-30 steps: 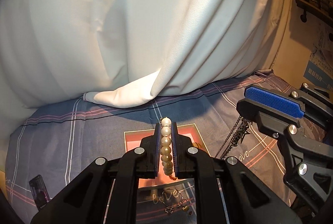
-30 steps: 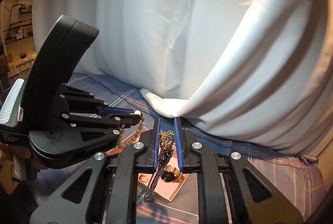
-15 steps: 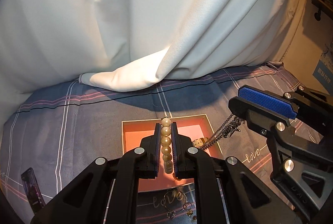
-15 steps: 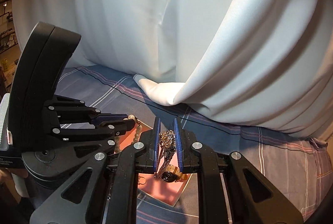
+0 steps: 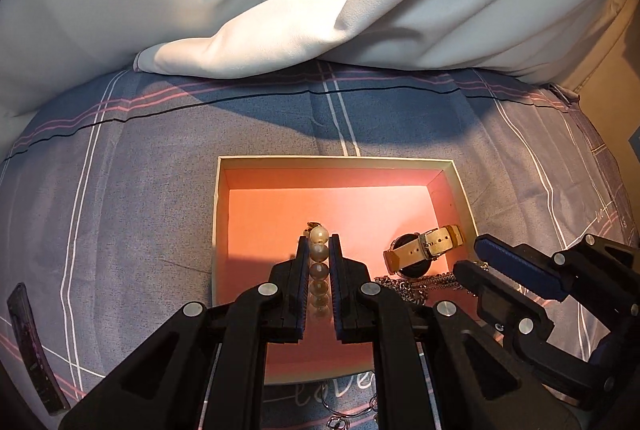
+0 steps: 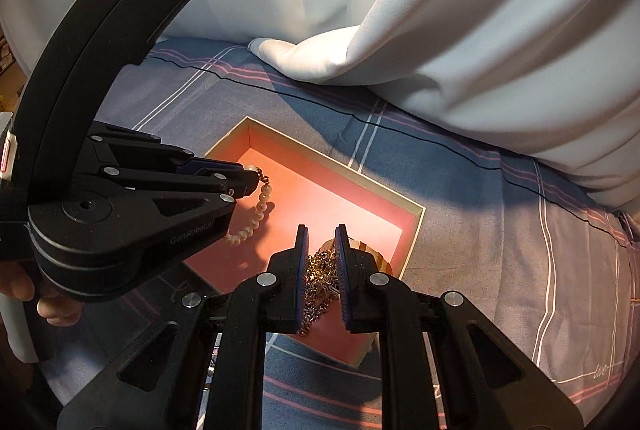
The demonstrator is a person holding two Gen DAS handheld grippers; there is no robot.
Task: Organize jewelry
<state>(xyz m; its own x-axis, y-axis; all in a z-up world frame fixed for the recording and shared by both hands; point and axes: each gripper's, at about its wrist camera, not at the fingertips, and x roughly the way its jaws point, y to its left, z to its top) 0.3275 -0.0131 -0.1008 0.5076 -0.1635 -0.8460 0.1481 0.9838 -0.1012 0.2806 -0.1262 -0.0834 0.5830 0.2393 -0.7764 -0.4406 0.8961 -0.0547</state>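
My left gripper (image 5: 319, 242) is shut on a pearl strand (image 5: 319, 270) and hangs over the pink-lined box (image 5: 336, 160). In the right wrist view the pearl strand (image 6: 256, 216) droops from the left gripper (image 6: 251, 179) down to the box floor (image 6: 304, 186). My right gripper (image 6: 322, 232) is shut on a tangled bunch of metal chains (image 6: 320, 270) above the box's right end. In the left wrist view the right gripper (image 5: 470, 256) shows at the right, with the chains (image 5: 412, 284) trailing from it. A watch (image 5: 424, 250) with a tan strap lies in the box.
The box sits on a blue plaid cloth (image 5: 120, 210). White drapery (image 5: 280, 30) falls onto the cloth behind it. A dark flat object (image 5: 32, 342) lies at the left edge. Small rings and chain pieces (image 5: 348, 418) lie in front of the box. A hand (image 6: 24, 286) holds the left gripper.
Both grippers have come down and tilted toward the box, each keeping its load. The box now looks much larger, and the pearl strand's free end reaches into it.
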